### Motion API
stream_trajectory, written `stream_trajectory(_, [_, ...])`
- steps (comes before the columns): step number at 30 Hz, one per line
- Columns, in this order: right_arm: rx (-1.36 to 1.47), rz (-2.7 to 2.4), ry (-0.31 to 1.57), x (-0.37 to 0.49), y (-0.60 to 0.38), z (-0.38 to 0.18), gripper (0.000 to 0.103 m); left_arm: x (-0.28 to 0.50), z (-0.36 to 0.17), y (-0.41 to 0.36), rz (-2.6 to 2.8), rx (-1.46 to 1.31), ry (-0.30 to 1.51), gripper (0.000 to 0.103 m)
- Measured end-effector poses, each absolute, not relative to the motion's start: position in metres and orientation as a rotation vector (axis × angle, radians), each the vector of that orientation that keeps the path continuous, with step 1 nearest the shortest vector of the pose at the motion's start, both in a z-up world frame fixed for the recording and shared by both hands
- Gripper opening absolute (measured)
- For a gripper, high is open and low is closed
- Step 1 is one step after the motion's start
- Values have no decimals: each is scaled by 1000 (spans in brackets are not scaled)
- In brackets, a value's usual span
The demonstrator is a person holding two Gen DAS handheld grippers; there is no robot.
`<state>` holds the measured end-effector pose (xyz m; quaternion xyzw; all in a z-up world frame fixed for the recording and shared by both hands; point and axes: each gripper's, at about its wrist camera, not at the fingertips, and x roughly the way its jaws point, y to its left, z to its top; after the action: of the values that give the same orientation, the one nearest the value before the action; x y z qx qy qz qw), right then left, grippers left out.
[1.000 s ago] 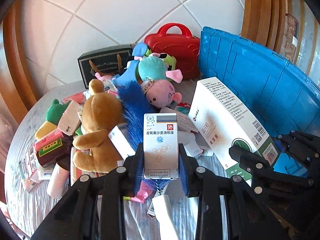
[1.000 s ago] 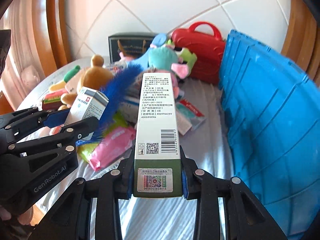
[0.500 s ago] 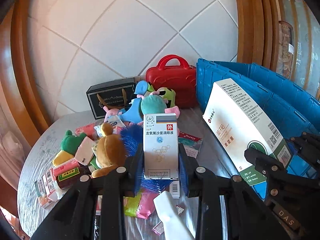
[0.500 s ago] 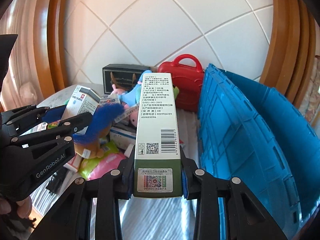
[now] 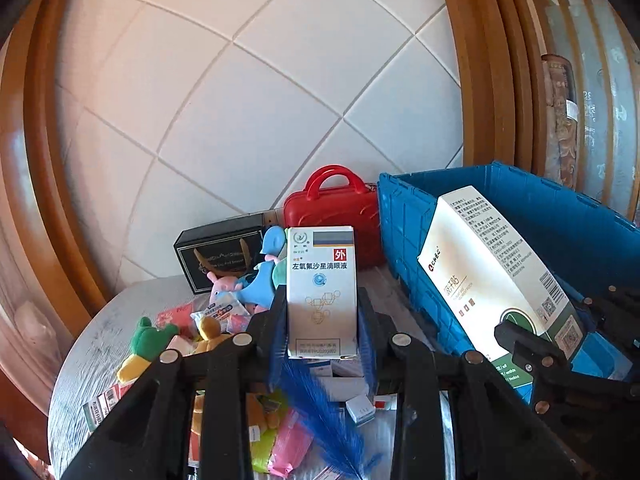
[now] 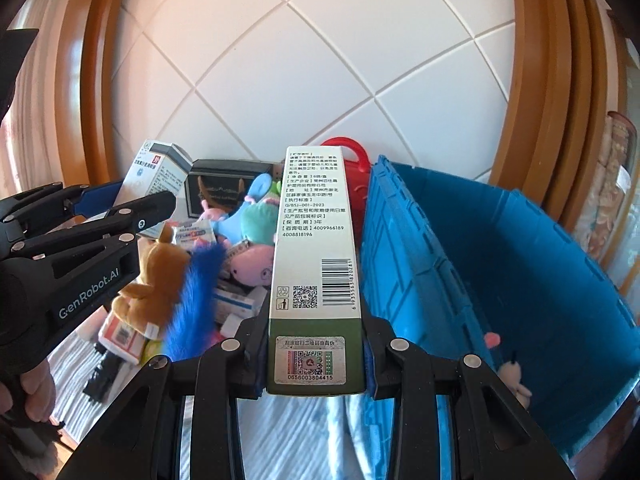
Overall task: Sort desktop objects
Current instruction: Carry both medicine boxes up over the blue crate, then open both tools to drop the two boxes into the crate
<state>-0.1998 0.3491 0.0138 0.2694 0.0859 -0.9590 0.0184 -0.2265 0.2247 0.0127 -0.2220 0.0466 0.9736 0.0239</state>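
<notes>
My left gripper [image 5: 322,326] is shut on a small white eye-drop box [image 5: 322,292], held upright above the cluttered table; a blue feather [image 5: 320,412] dangles below it. My right gripper [image 6: 316,354] is shut on a long white-and-green carton [image 6: 316,248], seen in the left wrist view as the carton [image 5: 492,280] leaning over the blue crate [image 5: 560,220]. In the right wrist view the left gripper [image 6: 132,208] with its small box [image 6: 156,176] is at the left. The blue crate [image 6: 500,264] stands right of the carton, with small plush toys [image 6: 516,376] inside.
On the table lie plush toys [image 6: 256,232], a brown bear [image 6: 156,280], several medicine boxes [image 6: 236,300] and pink packets [image 5: 288,444]. A red case [image 5: 336,232] and a black box [image 5: 220,256] stand against the tiled wall. A hand [image 6: 36,392] holds the left gripper.
Both grippers have risen with their boxes; the table clutter has dropped lower in both views, more of the wall shows, and the crate's inside has come into sight.
</notes>
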Motion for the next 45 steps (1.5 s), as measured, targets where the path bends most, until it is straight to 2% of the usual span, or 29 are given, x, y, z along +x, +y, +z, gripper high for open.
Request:
stream_trajectory(13, [740,-3070,249,-187,408,46,34,-239,22,293,2941,-679,133,30])
stream_trajectory(18, [694,-3031,152,-181,440,61,38,-239,27,333,2913,-650,144,30])
stream_trajectory(20, [653,-3075,195,-176,450,70,35,-240,30,346,2901,-647,128,30])
stream_trajectory(26, [618,-3182,250,-169,494,87,34,-242,43,389,2854,-641,120,30])
stream_trajectory(36, [690,-3290,211,-162,563,84,34,-247,51,468,2725,-755,199,31])
stream_trajectory(37, [698,-3300,210,-166,569,82,34,-247,50,472,2718,-769,207,32])
stream_trajectory(41, [715,-3342,199,-166,588,80,35,-247,46,481,2720,-784,231,70])
stream_trajectory(43, [711,-3366,199,-164,593,82,39,-246,46,481,2724,-782,230,73])
stream_trajectory(45, [694,-3402,212,-159,597,83,58,-246,46,482,2724,-792,231,75])
